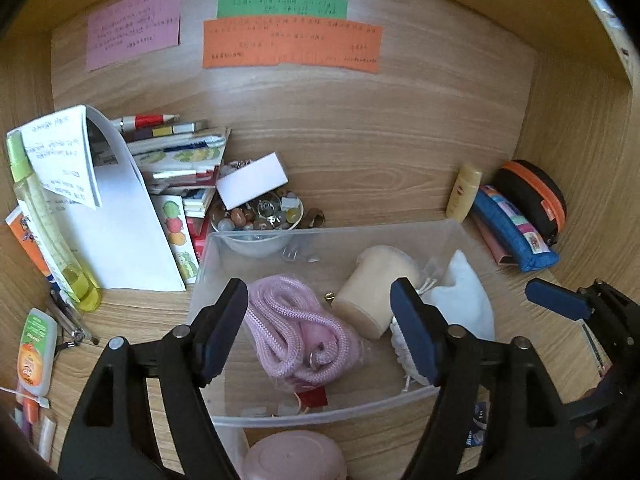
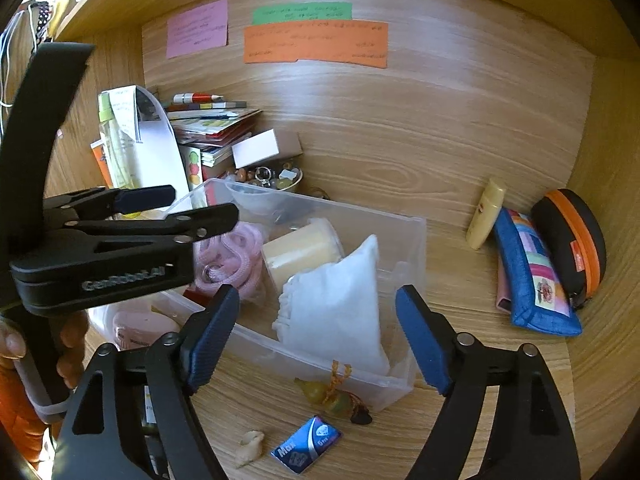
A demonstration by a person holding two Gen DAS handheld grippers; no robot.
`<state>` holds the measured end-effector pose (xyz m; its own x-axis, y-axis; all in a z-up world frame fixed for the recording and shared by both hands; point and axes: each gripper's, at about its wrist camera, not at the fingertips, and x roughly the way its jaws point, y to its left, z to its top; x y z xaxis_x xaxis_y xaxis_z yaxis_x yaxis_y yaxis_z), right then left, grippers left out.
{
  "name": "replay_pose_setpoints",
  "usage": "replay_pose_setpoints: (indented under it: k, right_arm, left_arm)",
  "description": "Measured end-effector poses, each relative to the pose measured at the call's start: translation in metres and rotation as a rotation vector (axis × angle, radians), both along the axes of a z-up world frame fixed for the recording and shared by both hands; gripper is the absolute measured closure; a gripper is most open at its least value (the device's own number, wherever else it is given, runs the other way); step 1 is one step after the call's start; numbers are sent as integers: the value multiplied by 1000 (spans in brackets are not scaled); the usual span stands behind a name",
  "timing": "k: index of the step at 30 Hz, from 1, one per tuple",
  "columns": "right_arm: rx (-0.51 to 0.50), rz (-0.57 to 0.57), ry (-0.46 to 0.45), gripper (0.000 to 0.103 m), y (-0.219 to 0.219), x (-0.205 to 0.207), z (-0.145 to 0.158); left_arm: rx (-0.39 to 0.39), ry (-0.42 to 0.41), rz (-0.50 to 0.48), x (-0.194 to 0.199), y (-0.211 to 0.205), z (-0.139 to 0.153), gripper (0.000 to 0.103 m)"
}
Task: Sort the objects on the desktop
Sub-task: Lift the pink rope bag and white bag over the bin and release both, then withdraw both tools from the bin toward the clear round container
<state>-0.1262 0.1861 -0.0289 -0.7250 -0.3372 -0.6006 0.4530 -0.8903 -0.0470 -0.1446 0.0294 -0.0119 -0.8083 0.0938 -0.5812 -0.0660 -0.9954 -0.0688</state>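
Note:
A clear plastic bin (image 1: 472,248) sits on the wooden desk and holds a pink rope (image 1: 296,328), a cream jar (image 1: 372,292) and a white pouch (image 1: 460,296). My left gripper (image 1: 324,328) is open and empty, hovering over the bin's near side. It also shows in the right wrist view (image 2: 188,204). My right gripper (image 2: 316,336) is open and empty over the bin's (image 2: 412,240) right end, above the white pouch (image 2: 340,304). A green charm (image 2: 332,396), a blue packet (image 2: 306,444) and a small beige lump (image 2: 250,446) lie on the desk in front.
A stack of books and papers (image 1: 120,216), a bowl of beads (image 1: 260,220) and a green bottle (image 1: 48,224) crowd the back left. A yellow tube (image 2: 486,212), blue pencil case (image 2: 532,276) and black-orange case (image 2: 572,240) lie at right. A pink lid (image 1: 296,456) is near.

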Motion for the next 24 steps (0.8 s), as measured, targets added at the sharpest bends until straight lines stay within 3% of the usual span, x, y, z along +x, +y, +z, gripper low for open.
replay_pose_setpoints:
  k: [9,24]
  right_arm:
    - [-11,-18,4,17,10,9,4]
    - [-32,-51,21,7,32,32,12]
  left_arm:
    - [-1,71,7,29,-2,21,11]
    - [-21,91,101,71,-27,30,3]
